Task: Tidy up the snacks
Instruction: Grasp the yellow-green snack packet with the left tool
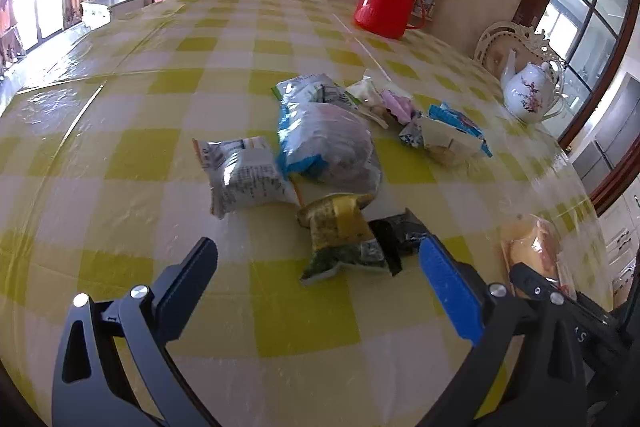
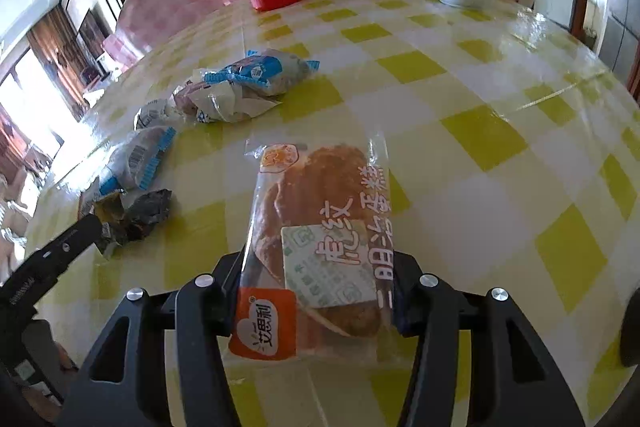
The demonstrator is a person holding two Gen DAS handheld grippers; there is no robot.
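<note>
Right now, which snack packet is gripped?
The cake packet with the orange corner label: the right gripper is shut on its sides. The other packets lie loose in a cluster on the table; the left gripper is open, holding nothing.

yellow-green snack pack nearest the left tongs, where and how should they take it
Grip the yellow-green pack across its pinched middle, coming from above and the near side. It lies flat, lengthwise toward the open left tongs, with a black wrapper touching its right edge.
</note>
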